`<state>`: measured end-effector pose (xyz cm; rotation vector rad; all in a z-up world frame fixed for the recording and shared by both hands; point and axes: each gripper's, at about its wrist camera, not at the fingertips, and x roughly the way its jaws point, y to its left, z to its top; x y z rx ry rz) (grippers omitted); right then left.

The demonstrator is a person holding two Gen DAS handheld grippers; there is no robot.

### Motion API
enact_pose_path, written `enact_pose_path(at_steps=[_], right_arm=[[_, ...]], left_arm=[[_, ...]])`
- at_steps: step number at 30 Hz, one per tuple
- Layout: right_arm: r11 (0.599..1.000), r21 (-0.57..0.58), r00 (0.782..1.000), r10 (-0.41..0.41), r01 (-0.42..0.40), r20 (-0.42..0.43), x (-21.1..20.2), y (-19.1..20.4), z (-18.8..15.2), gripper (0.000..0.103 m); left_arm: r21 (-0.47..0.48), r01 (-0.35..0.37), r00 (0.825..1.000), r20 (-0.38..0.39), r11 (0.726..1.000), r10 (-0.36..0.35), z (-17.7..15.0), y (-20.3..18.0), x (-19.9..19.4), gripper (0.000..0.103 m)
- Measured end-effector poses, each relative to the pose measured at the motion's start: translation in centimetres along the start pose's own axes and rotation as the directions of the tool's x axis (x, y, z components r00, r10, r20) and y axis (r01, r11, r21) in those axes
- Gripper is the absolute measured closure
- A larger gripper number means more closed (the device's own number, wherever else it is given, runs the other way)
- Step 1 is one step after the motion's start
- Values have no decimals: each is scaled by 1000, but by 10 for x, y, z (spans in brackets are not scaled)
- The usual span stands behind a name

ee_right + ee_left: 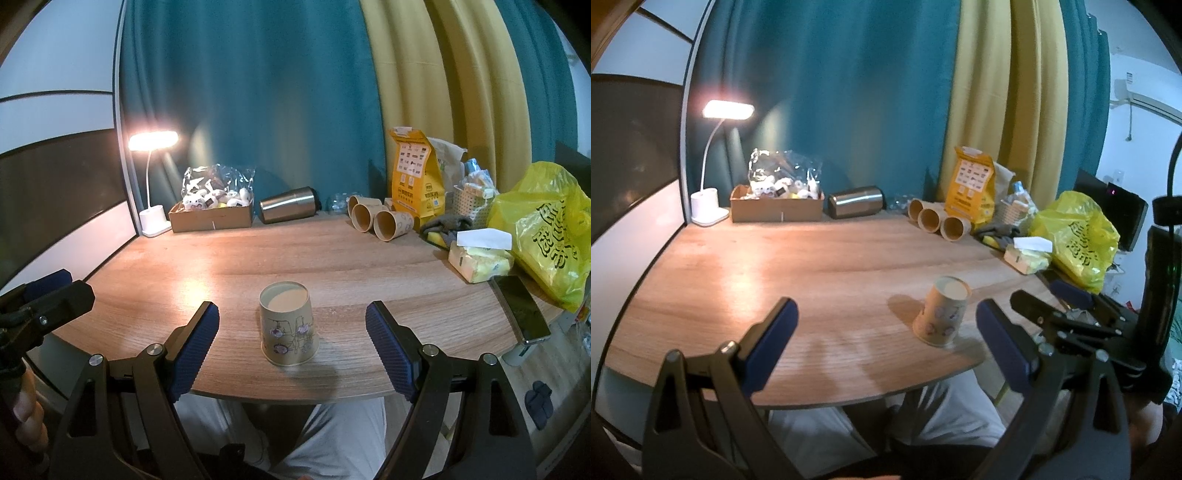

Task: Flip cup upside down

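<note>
The cup is seen base-up on the table. Both the right gripper and left gripper are spread, empty. Withdrawal should be made without touching it.

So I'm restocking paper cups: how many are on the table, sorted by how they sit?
Upside down, near the table's front edge: 1, the printed paper cup
Lying on their sides at the back: 3, the tipped paper cups
Total: 4

The print on the yellow bag and the orange pouch is too small to read. The pouch hides most of the pale sack behind it. The cup hides its own mouth against the table
</note>
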<state>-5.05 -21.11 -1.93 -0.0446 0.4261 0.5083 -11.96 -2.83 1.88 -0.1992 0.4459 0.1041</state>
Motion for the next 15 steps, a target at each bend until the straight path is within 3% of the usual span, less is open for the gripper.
enact_pose_path(at_steps=[15], right_arm=[[1000, -2, 1000, 10, -10, -24, 6, 4, -9, 19]], left_arm=[[-1, -1, 1000, -6, 1000, 1, -2, 0, 3, 5]])
